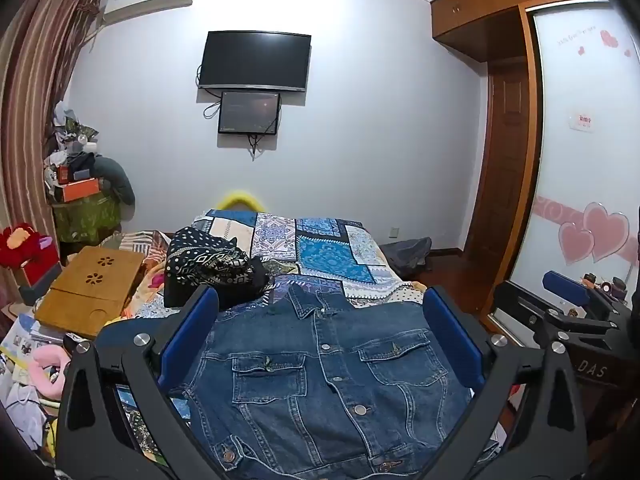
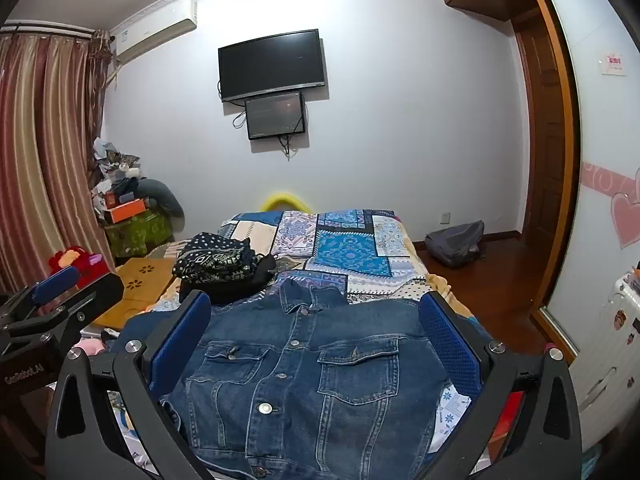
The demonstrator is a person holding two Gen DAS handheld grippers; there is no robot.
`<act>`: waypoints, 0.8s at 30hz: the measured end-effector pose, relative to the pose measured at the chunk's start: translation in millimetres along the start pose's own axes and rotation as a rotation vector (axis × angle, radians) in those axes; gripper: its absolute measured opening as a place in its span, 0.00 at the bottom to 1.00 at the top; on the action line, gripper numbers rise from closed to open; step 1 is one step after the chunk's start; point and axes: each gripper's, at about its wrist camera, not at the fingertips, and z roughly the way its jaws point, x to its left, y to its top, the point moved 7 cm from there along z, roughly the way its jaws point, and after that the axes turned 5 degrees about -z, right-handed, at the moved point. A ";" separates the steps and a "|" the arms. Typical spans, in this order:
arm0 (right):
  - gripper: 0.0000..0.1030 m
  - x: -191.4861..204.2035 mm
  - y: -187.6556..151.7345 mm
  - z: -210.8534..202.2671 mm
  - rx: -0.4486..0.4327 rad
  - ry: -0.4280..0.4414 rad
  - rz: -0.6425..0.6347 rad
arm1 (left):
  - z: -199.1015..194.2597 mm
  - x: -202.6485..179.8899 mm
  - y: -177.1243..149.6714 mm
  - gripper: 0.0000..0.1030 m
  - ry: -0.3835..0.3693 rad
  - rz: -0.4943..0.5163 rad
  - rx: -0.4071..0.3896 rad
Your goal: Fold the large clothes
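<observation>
Denim jacket [image 1: 320, 380], buttoned, front up, spread flat on the bed [image 1: 320, 248] at my six o'clock, collar toward twelve, ready for folding. I hold left gripper [image 1: 320, 344] and right gripper [image 2: 316, 344] above it, jaws wide, empty.

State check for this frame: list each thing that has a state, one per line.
denim jacket: spread flat, front up, buttoned
left gripper: open, above jacket
right gripper: open, above jacket
patterned clothes: piled on bed
television: off
</observation>
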 end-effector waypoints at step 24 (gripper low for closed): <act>1.00 4.7 -1.0 1.8 0.008 0.011 0.005 | 11.3 13.2 -4.3 1.00 0.007 -0.025 0.020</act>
